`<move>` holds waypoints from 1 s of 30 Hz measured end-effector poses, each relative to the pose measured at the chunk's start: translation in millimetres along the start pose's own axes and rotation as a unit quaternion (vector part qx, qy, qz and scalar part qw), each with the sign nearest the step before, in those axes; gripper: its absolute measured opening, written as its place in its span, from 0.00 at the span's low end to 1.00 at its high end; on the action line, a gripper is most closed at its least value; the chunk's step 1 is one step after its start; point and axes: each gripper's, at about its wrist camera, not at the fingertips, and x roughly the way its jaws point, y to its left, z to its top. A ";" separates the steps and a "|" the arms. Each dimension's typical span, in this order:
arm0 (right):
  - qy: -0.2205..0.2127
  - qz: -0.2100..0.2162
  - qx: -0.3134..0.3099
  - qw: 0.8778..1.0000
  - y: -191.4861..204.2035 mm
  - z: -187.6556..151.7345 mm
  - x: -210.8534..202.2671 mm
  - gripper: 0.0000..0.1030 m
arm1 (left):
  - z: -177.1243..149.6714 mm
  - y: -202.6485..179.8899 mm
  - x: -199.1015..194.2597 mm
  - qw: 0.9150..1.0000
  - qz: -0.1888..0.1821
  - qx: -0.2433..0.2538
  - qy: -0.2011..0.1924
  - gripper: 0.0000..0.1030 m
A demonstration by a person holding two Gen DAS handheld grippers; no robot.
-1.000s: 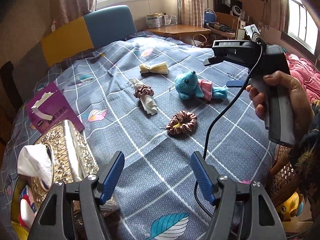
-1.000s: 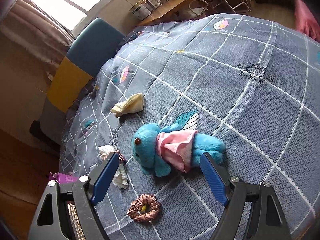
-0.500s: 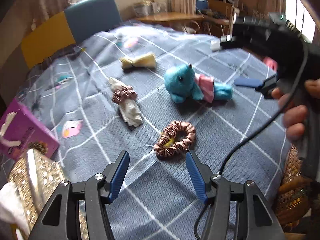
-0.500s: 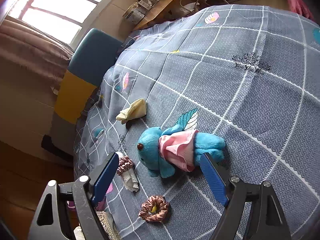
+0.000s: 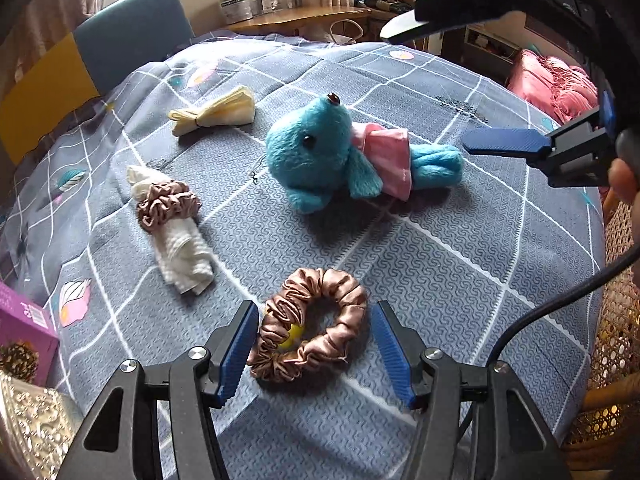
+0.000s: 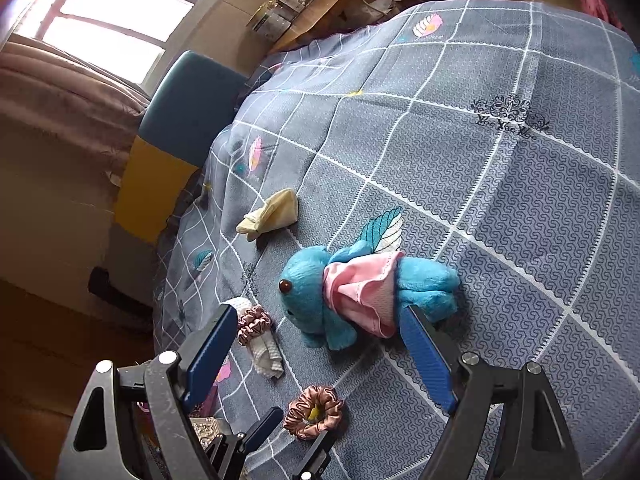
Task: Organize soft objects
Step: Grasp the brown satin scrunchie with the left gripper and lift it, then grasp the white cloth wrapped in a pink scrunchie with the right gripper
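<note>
A brown satin scrunchie [image 5: 310, 324] lies on the grey checked bedspread [image 5: 460, 272]. My left gripper [image 5: 314, 344] is open, its jaws on either side of the scrunchie, low over the cloth. A blue plush toy in a pink dress [image 5: 348, 156] lies beyond it. My right gripper [image 6: 320, 344] is open above the toy [image 6: 360, 292]; one blue finger [image 5: 504, 146] shows beside the toy's feet. A white rolled cloth with a scrunchie around it [image 5: 172, 224] and a yellow tied cloth [image 5: 214, 114] lie further left.
A purple box [image 5: 22, 328] and a gold patterned box [image 5: 32, 428] sit at the left edge. A blue and yellow headboard [image 5: 100, 56] stands behind. A wicker chair [image 5: 616, 360] is at the right, with pink cloth [image 5: 556, 84] beyond.
My left gripper moved forward and down until its open jaws came around the brown scrunchie. My right gripper drifted a little over the plush toy.
</note>
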 end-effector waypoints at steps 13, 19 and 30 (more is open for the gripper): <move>-0.005 -0.019 -0.032 0.999 8.4 -1.2 2.6 0.81 | -43.0 32.2 -21.3 0.992 0.005 -0.122 -0.022 0.17; 0.016 -0.029 -0.058 0.998 15.0 -5.5 10.9 0.81 | -80.8 32.3 -23.3 0.991 0.043 -0.118 -0.037 0.21; 0.050 -0.038 -0.169 0.984 47.1 -27.4 25.4 0.68 | -88.8 32.8 -22.5 0.989 0.039 -0.123 -0.069 0.21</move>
